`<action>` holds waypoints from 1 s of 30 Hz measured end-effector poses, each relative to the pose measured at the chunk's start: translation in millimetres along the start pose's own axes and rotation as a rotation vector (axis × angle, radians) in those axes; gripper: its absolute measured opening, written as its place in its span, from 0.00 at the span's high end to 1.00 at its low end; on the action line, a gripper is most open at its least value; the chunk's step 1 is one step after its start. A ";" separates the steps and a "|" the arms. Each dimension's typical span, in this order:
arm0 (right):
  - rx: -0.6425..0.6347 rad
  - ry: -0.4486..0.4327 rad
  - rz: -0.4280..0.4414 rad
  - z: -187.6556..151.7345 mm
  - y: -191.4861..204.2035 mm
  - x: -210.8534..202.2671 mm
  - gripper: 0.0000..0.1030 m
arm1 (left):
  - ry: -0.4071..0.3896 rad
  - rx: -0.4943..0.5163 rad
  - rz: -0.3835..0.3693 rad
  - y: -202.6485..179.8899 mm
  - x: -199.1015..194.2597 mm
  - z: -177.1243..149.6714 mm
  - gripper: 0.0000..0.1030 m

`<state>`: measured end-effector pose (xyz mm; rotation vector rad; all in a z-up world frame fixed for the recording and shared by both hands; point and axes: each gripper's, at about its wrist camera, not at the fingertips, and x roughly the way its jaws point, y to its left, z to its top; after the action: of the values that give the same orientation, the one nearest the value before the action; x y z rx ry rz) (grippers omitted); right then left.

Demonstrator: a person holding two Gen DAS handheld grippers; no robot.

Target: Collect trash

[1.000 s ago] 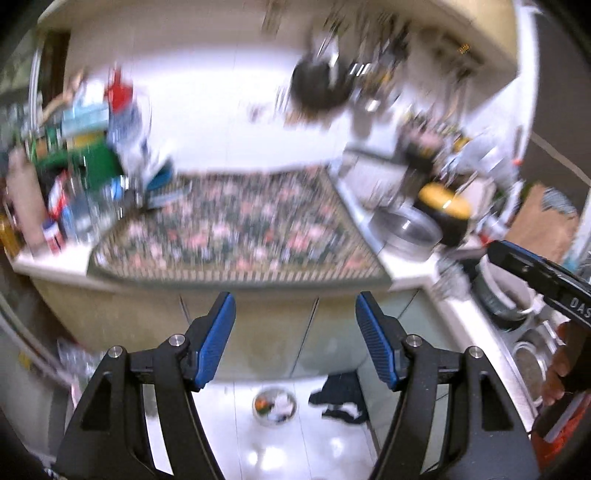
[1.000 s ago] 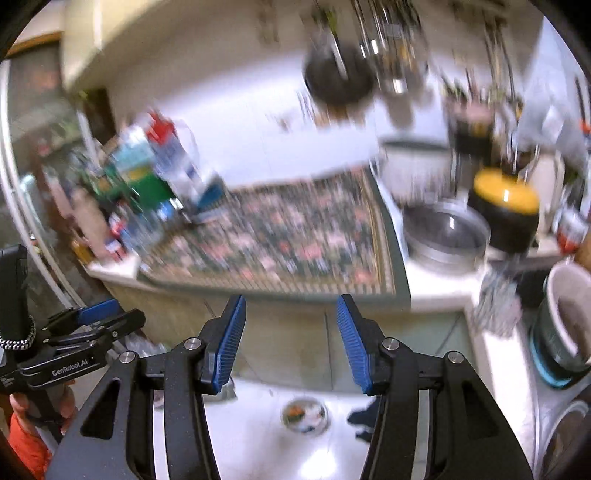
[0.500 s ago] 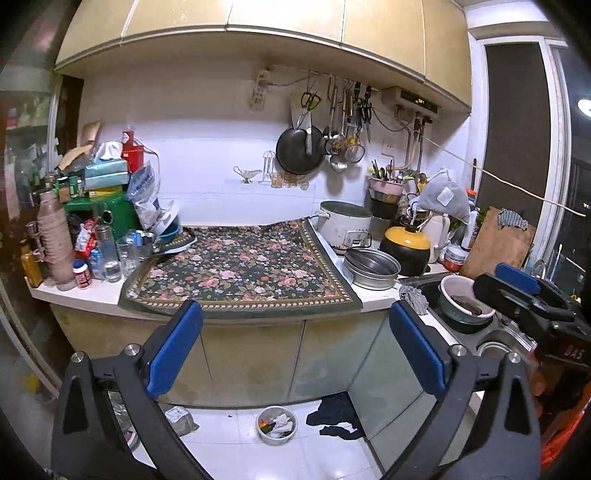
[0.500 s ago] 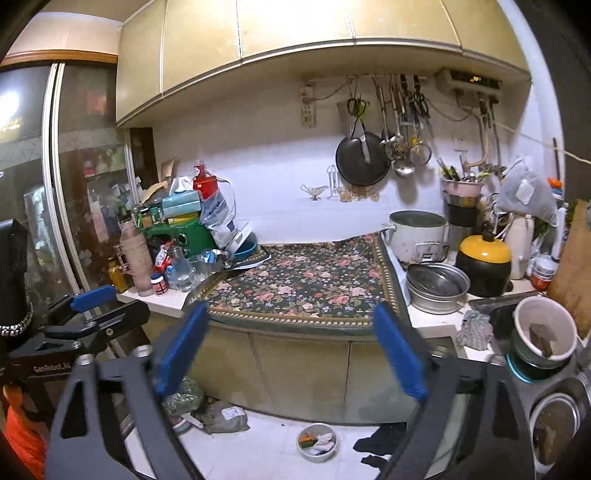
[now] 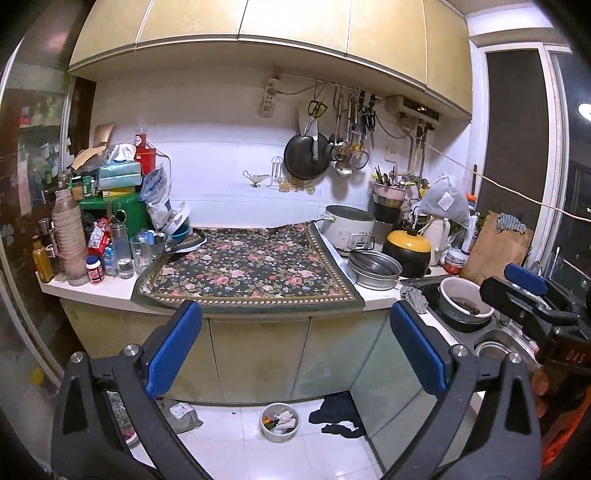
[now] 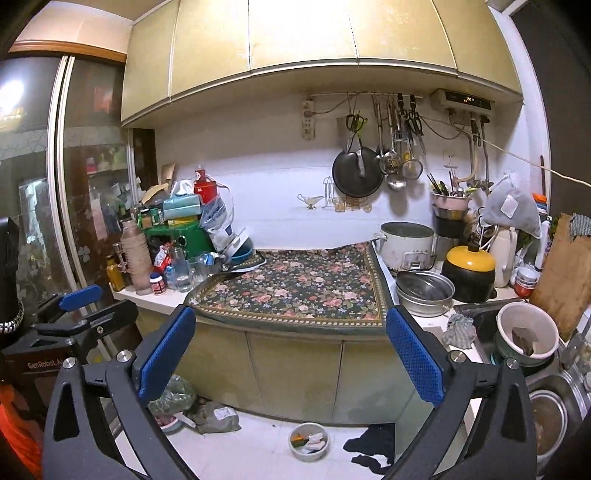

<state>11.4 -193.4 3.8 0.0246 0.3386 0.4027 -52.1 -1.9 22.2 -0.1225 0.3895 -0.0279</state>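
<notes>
Two tools (image 5: 295,350) (image 6: 291,354) now wide apart

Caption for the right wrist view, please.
Right claw open and empty, facing a cluttered kitchen counter with a floral cloth; a small bowl of scraps sits on the floor.

Straight ahead beyond the jaws runs a white counter (image 5: 110,291) draped with a floral cloth (image 5: 255,269), pale green cabinet doors (image 5: 258,354) beneath it and yellow wall cupboards (image 5: 295,26) above a white tiled wall (image 5: 221,177). Below and between the jaws lies a glossy white tiled floor (image 5: 236,454). Off to the right stands a dark window (image 5: 513,129); to the left, a glass sliding door (image 6: 33,184).
</notes>
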 end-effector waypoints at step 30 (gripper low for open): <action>0.033 0.050 -0.020 -6.6 -3.1 3.5 0.01 | 0.015 0.023 -0.027 14.8 6.5 -1.7 0.01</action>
<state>13.5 -195.2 -3.9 0.0428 0.3948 0.3784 -46.7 12.3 16.3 -0.1046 0.4023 -0.0597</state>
